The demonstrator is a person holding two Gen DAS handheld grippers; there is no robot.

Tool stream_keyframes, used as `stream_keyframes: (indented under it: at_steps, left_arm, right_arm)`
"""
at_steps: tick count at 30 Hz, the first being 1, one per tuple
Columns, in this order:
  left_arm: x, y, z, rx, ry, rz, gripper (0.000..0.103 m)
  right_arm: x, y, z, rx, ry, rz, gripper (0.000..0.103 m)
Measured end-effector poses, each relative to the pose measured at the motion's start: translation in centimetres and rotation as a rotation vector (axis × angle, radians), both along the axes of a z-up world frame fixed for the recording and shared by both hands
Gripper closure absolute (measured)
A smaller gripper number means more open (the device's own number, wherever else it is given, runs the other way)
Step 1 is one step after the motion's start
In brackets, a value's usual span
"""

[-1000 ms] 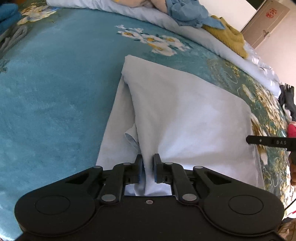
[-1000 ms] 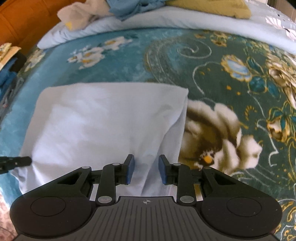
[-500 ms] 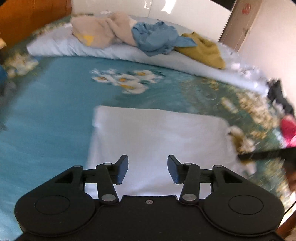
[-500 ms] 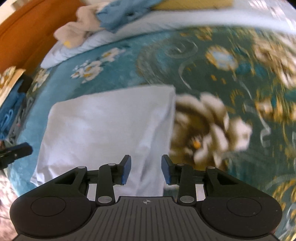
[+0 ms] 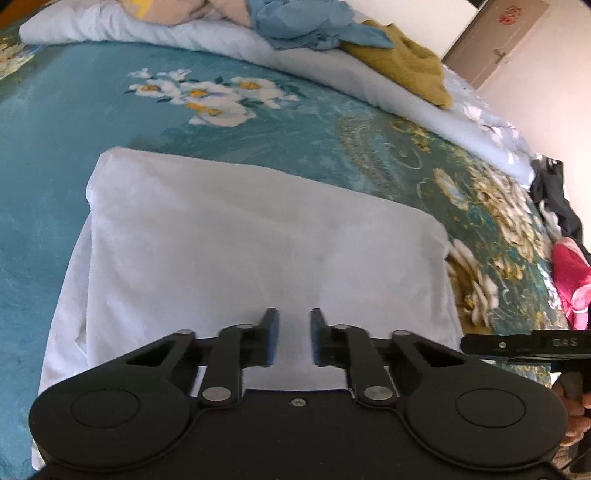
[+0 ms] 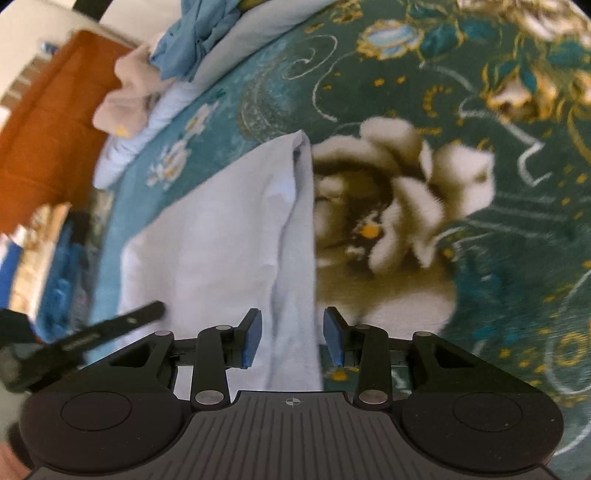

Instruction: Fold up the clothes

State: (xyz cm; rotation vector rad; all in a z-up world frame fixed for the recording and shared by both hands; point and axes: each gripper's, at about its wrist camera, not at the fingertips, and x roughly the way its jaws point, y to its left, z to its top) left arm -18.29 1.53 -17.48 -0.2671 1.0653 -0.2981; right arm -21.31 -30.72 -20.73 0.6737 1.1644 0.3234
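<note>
A pale white folded garment (image 5: pixel 258 236) lies flat on the teal floral bedspread (image 5: pixel 55 110). It also shows in the right wrist view (image 6: pixel 221 236), with its right edge running toward me. My left gripper (image 5: pixel 294 325) is open and empty over the garment's near edge. My right gripper (image 6: pixel 291 332) is open and empty, its jaws astride the garment's right edge. The right gripper's finger shows at the right of the left wrist view (image 5: pixel 517 345). The left gripper's finger shows at the left of the right wrist view (image 6: pixel 110 328).
A pile of unfolded clothes, blue (image 5: pixel 306 26), mustard (image 5: pixel 406 62) and beige (image 6: pixel 129 99), lies on a pale rolled quilt (image 5: pixel 184 33) at the bed's far side. Pink (image 5: pixel 570 280) and black clothes (image 5: pixel 554 199) lie at the right edge. An orange headboard (image 6: pixel 48 140) stands at the left.
My left gripper let go of the garment's near edge and opened; the garment now lies flat. My right gripper opened wider and swung round to the garment's right edge.
</note>
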Motion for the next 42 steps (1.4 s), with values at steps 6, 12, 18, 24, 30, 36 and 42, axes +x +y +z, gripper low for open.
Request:
stream_keyframes:
  at_steps: [6,12,18,24,30,36,42]
  left_arm:
    - [0.6,0.1,-0.9,-0.004,0.021,0.007,0.101]
    - [0.9,0.1,-1.5,0.008,0.029,0.005,0.101]
    - [-0.8,-1.5,0.5,0.049,-0.029,-0.037,0.1]
    - [-3.6,-4.5,2.6,0.089,-0.118,-0.128,0.077]
    - [-3.8,-6.7,2.4,0.045,-0.079,-0.158,0.054]
    - [-3.3,-7.6,2.9,0.004,-0.045,-0.173,0.03]
    - [-3.3,-9.3,3.1,0.058,-0.067,-0.175,0.021]
  right_arm:
    - [1.0,0.5,-0.9,0.063,0.012,0.0,0.07]
    - [1.5,0.6,-1.2,0.054,0.025,0.008,0.086]
    - [1.8,0.2,0.0,0.018,0.018,0.031,0.083]
    - [3.5,-0.1,1.6,-0.081,-0.004,0.022,0.07]
    - [6.1,0.4,2.7,-0.136,-0.023,-0.042,0.054]
    - [8.9,0.9,2.8,-0.204,-0.03,-0.032,0.042]
    - [11.2,0.6,2.6,-0.226,-0.044,0.055,0.04]
